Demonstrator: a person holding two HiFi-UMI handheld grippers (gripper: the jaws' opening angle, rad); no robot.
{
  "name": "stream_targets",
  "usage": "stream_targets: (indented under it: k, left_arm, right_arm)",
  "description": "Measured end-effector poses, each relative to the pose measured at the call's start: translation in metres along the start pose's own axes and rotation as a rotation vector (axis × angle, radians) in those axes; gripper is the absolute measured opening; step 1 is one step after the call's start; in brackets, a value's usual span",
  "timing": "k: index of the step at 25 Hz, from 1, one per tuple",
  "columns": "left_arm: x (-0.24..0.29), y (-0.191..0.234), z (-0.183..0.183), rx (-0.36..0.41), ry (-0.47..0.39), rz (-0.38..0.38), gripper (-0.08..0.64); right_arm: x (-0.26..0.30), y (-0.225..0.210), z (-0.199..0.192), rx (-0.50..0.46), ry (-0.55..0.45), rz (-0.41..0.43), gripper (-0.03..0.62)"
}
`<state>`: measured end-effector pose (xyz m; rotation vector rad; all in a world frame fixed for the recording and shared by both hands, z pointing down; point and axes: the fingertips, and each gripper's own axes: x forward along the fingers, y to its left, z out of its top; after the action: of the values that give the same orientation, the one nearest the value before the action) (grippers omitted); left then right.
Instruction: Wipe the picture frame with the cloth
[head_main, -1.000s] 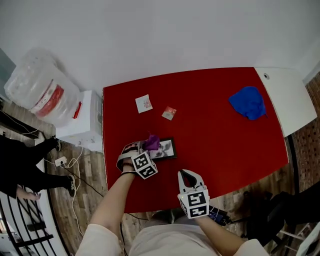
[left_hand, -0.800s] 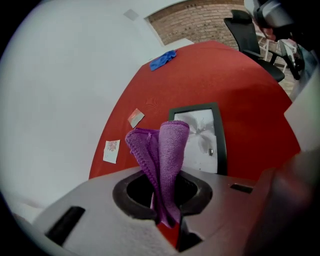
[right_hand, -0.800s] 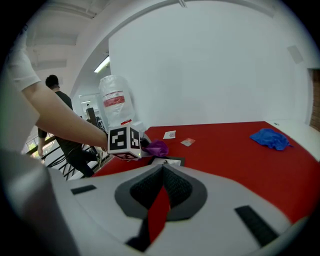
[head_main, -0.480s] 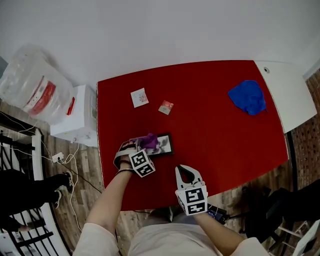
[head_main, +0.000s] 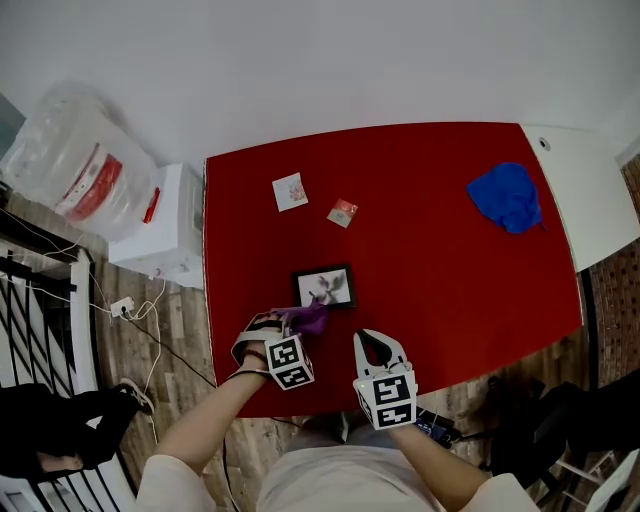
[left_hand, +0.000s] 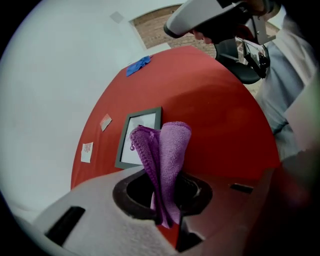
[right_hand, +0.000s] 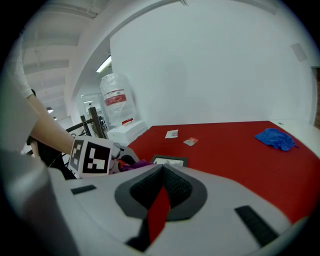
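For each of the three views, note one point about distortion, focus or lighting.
Head view: the wide-angle lens bows the table edges; the light is even and the frame is sharp. Left gripper view: a fisheye circle with black corners; the cloth is fairly crisp, the foreground soft. Right gripper view: the same black corners; the near jaws are blurred and the wall is bright.

Pic frame (head_main: 324, 288): small, dark border, white pic inside, lies flat on red table (head_main: 450, 280) nr its front-left part. Cloth (left_hand: 169, 150): purple, folded, sticks up pinched btwn left gripper (left_hand: 167, 217) jaws, just beside frame's near edge; contact unclear.
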<state>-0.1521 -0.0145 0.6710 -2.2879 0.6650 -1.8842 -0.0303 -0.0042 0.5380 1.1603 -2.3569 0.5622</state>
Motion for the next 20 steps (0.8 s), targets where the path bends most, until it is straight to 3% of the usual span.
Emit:
stream_targets:
  k: [3,7,12,20]
  left_arm:
    - [-0.001,0.010,0.001,-0.025,-0.008,0.009,0.061]
    - [0.005,0.062,0.006,-0.095,-0.009,0.078,0.061]
    - [0.030,0.107,0.008,-0.033,0.073,0.138,0.061]
    - [0.046,0.098,0.011,0.003,0.108,0.113,0.061]
  right_arm:
    - [0.000,0.000,0.000,-0.002,0.002,0.001,0.005]
    - [0.000,-0.002,-0.005,0.003,0.008,-0.005,0.005]
    - [-0.007,-0.008,-0.010,0.017,0.017,-0.026,0.005]
    - [-0.012,-0.027,-0.018,0.047,0.024,-0.062,0.005]
